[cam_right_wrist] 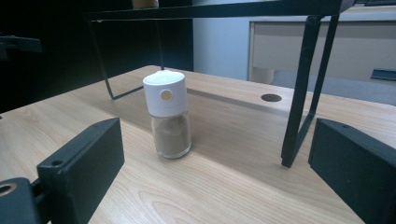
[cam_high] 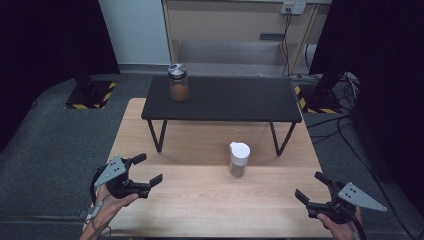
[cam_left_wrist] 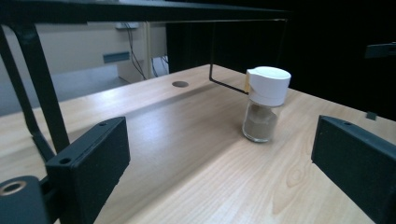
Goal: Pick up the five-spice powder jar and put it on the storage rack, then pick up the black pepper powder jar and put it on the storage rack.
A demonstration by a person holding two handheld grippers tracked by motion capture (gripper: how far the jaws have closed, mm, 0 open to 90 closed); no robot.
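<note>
**Spice jar stands free between two open grippers**

The spice jar (cam_high: 239, 159) stands upright on the table (cam_high: 200, 200), a little right of its middle and just in front of the low black shelf (cam_high: 222, 99) that spans the far half. It has a white flip cap and a glass body about half full of brown powder. Nothing touches it, so either side can approach it freely, and both gripper views look straight at it, which suggests it is what the work is aimed at.

On the shelf, near its left end, a larger jar (cam_high: 178, 82) with a metal lid and an orange-brown filling stands well apart from the small one.

The left gripper (cam_high: 147, 170) hovers near the table's front left corner, held from below by the left hand (cam_high: 112, 202), with its jaws spread wide and turned toward the spice jar. The right gripper (cam_high: 312, 187) sits near the front right corner in the right hand (cam_high: 340, 222), jaws likewise spread and angled inward toward the middle. Both are well apart from the spice jar, holding nothing
</note>
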